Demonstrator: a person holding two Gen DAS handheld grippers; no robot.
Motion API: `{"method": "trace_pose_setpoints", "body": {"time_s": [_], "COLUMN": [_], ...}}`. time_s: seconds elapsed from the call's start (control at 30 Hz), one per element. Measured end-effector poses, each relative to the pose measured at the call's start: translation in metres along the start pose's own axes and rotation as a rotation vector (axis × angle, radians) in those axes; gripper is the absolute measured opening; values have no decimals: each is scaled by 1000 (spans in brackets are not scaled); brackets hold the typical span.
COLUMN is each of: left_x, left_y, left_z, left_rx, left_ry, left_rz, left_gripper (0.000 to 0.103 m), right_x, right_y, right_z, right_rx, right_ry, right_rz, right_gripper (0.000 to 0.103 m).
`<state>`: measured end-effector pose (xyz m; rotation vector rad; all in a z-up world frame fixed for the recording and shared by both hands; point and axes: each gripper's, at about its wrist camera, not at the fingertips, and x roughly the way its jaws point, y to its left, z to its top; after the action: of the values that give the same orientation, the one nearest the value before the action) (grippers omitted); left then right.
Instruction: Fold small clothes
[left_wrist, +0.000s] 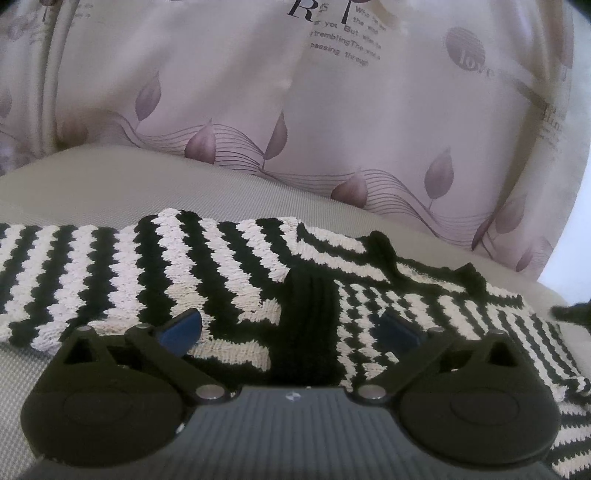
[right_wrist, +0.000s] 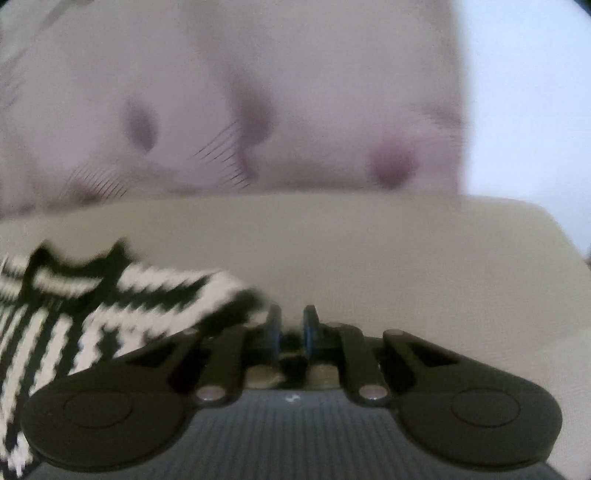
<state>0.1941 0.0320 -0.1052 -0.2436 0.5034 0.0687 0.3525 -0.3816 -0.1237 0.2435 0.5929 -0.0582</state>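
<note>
A black-and-white zigzag-striped knit garment (left_wrist: 207, 273) lies spread on a grey-beige cushioned surface (left_wrist: 110, 184). My left gripper (left_wrist: 290, 328) hovers low over its near edge and is open wide. Its blue pads (left_wrist: 181, 330) stand on either side of a black ribbed band (left_wrist: 306, 325) without touching it. In the blurred right wrist view the same garment (right_wrist: 110, 295) fills the lower left, and its right-hand corner runs up to my right gripper (right_wrist: 292, 325). That gripper's pads (right_wrist: 274, 328) are drawn close together, with a dark bit of the knit showing low between them.
A pale lilac curtain (left_wrist: 332, 110) with leaf prints and lettering hangs right behind the surface. The surface's right edge (right_wrist: 554, 236) drops away against a bright white background. Bare cushion (right_wrist: 406, 266) lies ahead and to the right of the right gripper.
</note>
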Motion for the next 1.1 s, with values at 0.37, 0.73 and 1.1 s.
{"method": "trace_pose_setpoints", "body": {"time_s": [0.37,0.73,1.1], "left_x": [-19,-166,-186], "left_y": [1,125,342], "left_z": [6,1,17], "left_rx": [-1,-246,-642], "left_ry": [-19,-69,-2], "left_rz": [-21,5,273], "left_gripper": [100,103,100], "right_x": [-128,-126,-125], "right_y": [104,142,145], "right_z": [-104,-150,-154], "right_rx": [-34,-213,-247], "right_ry": [6,35,39], "right_rz": [301,172,170], "right_gripper": [33,78,84]}}
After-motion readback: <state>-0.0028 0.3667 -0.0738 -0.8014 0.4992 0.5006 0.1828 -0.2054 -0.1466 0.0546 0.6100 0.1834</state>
